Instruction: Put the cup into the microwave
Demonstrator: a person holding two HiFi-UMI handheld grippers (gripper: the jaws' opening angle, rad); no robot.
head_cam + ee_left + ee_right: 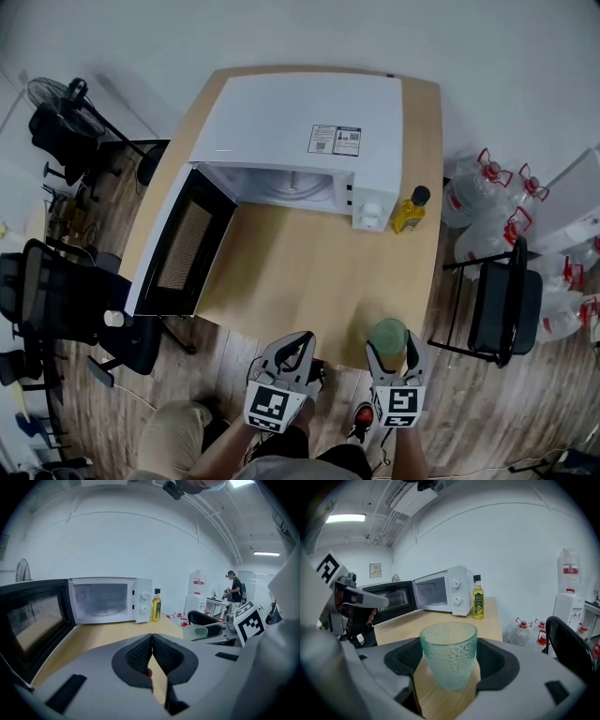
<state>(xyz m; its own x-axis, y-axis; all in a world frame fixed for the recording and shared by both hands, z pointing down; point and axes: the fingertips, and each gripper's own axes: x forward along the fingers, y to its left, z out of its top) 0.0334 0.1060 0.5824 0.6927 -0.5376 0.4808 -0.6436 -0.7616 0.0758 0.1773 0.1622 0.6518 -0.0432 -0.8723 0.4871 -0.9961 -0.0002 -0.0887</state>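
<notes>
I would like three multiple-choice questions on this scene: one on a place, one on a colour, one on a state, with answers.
1. Where does the oil bottle stand?
A) on the table beside the microwave
B) inside the microwave
C) on the floor
2. What colour is the cup?
A) red
B) black
C) pale green
3. How is the microwave door?
A) shut
B) open
C) taken off
Answers: 1 A, it stands by the knob panel; 2 C, the right claw holds pale green glass; 3 B, it swings out, the cavity exposed.
</notes>
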